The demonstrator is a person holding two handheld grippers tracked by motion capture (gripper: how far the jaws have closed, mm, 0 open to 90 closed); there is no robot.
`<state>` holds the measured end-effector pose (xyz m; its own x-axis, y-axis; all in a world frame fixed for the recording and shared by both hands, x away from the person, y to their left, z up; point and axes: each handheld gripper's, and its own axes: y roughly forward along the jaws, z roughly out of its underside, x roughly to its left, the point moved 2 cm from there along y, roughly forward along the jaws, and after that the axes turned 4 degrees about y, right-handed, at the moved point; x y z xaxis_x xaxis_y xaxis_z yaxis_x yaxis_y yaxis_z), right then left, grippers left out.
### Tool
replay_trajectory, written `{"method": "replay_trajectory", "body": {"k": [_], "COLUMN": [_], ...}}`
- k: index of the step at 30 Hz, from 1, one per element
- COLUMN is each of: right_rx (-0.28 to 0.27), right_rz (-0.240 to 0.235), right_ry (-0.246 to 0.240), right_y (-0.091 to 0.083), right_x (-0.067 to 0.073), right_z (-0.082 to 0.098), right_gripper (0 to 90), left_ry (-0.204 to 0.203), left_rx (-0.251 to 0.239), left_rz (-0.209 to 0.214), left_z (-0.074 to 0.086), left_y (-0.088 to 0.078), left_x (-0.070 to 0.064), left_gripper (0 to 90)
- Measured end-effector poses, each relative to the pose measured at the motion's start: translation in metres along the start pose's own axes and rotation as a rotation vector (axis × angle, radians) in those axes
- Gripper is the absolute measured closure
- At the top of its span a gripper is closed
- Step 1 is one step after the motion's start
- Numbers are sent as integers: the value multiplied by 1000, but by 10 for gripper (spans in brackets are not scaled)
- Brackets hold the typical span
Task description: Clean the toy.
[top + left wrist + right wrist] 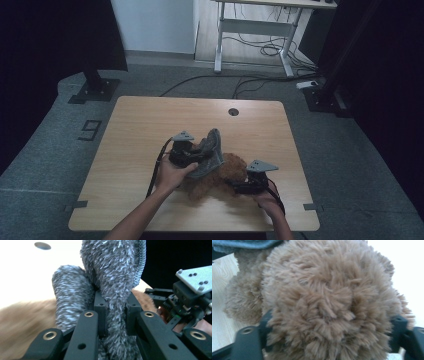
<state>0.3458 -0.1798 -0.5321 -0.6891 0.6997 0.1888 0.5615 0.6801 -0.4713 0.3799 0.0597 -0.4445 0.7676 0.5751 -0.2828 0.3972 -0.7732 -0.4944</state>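
Observation:
A brown plush toy [220, 176] lies on the wooden table [140, 125], near its front middle. A grey fuzzy garment [212, 150] stands up from the toy's back end. My left gripper [199, 156] is shut on this grey garment [112, 277]; in the left gripper view the left gripper [116, 312] pinches a fold of it between its pads. My right gripper [236, 186] comes in from the right, with the toy's round fluffy part [324, 295] between its jaws. In the right gripper view the right gripper [332, 325] has fur bulging over both black jaws.
A round cable hole [233, 111] sits near the table's far edge. Behind the table stand a white desk frame [255, 30] with loose cables [270, 50] on the floor and a black stand base [94, 91] at the left. My right gripper [190, 297] is close by in the left gripper view.

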Motion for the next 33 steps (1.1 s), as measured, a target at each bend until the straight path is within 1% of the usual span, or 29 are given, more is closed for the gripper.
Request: {"method": "replay_trajectory", "body": {"k": [1, 2, 4, 5, 6, 7, 8, 9, 10, 11, 12, 14, 15, 18, 20, 21, 23, 24, 26, 28, 29, 30, 33], "right_rx": [-9, -17, -21, -22, -24, -26, -30, -31, -33, -36, -33, -29, -31, -37, -40, -40, -40, -42, -44, -44, -44, -49, -55], "right_rz": [3, 8, 14, 18, 24, 28, 31, 34, 37, 39, 37, 37, 36, 35, 33, 34, 32, 29, 31, 33, 31, 32, 36], "right_ry": [-14, -35, -64, -76, -88, -94, -97, -99, -103, -111, -114, -121, -118, -127, -124, -124, -119, -115, -112, -101, -97, -94, -101], "right_y": [0, -1, -1, -1, -2, -2, -2, -2, -3, -3, -3, -3, -3, -3, -2, -3, -4, -4, -3, -3, -3, -3, -3], "right_x": [1, 2, 5, 6, 7, 8, 9, 9, 9, 9, 10, 10, 9, 9, 9, 9, 7, 7, 6, 5, 4, 3, 3], "right_z": [-1, -1, -2, -3, -3, -4, -4, -4, -4, -4, -3, -2, -1, -1, -1, -1, 0, 0, 0, 0, 1, 1, 1], "right_gripper": [269, 284, 309, 316, 321, 324, 326, 326, 327, 327, 327, 327, 331, 338, 338, 338, 338, 338, 338, 338, 338, 338, 335], "left_ry": [16, 23, 40, 56, 70, 92, 107, 129, 140, 138, 127, 105, 93, 85, 100, 112, 135, 129, 96, 73, 53, 25, -58], "left_rx": [5, 6, 11, 18, 26, 37, 47, 66, 84, 96, 100, 90, 81, 63, 54, 55, 58, 52, 25, -3, -15, -23, -34], "left_rz": [12, 26, 67, 81, 90, 94, 91, 82, 72, 69, 65, 73, 74, 51, -7, -56, -122, -136, -156, -192, -209, -203, -170], "left_z": [-5, -8, -15, -19, -20, -22, -22, -21, -18, -15, -11, -6, -5, -7, -9, -10, -9, -8, -6, -4, -2, 1, 15], "left_y": [5, 8, 20, 29, 34, 44, 50, 58, 66, 73, 77, 79, 77, 65, 54, 46, 34, 26, 7, -13, -24, -33, -47], "left_x": [-8, -13, -28, -38, -44, -55, -60, -65, -68, -68, -66, -59, -55, -46, -39, -33, -22, -14, 1, 16, 27, 35, 54], "left_gripper": [766, 766, 766, 766, 765, 765, 765, 764, 763, 761, 761, 765, 766, 767, 768, 768, 768, 768, 768, 768, 768, 767, 762]}}
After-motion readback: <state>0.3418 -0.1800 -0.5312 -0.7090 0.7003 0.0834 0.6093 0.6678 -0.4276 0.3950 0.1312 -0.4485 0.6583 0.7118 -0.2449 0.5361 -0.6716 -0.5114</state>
